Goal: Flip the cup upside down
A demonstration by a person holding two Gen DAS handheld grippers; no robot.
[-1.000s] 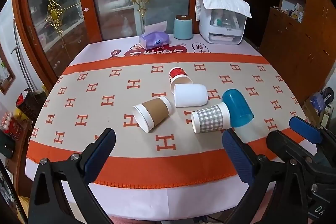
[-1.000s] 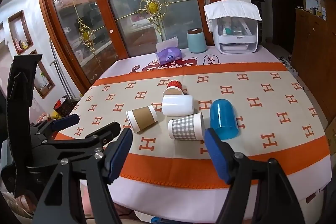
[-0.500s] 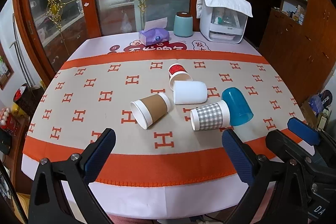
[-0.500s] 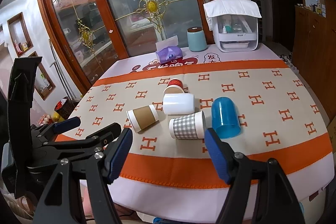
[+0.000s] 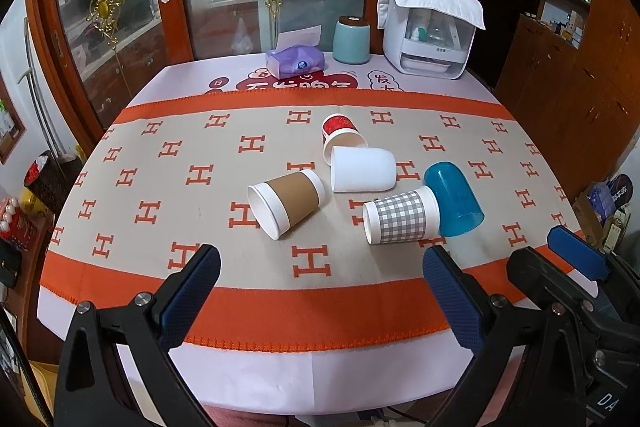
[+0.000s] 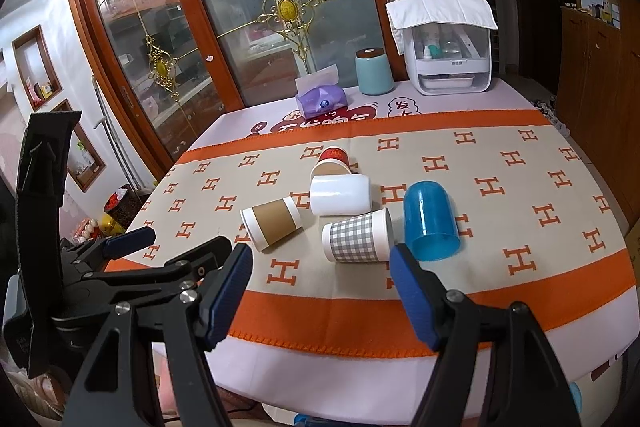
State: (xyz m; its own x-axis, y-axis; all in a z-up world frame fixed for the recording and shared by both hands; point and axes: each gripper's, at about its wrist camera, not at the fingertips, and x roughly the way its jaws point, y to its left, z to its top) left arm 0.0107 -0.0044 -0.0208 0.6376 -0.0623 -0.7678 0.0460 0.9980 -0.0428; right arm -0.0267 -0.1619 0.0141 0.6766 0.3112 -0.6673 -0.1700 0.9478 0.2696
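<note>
Across the whole frame lay a table (image 5: pixel 120 211) under an orange-and-beige cloth printed with repeated "H" marks. Toward twelve o'clock stood a white appliance (image 5: pixel 430 39) draped with a cloth, a teal canister (image 5: pixel 351 40) and a purple tissue box (image 5: pixel 295 61). Five cups lay on their sides in a cluster at centre: blue plastic cup (image 5: pixel 454 199), white cup (image 5: pixel 363 169), brown-sleeved cup (image 5: pixel 285 202), checked cup (image 5: pixel 402 221) and red cup (image 5: pixel 342 135). Only the right wrist view showed the left gripper's black body at nine o'clock. At six o'clock the left gripper (image 5: pixel 318 297) and right gripper (image 6: pixel 320 291) both hung spread wide, holding nothing, near the table's edge. Chinese characters beyond the cloth could not be read.
</note>
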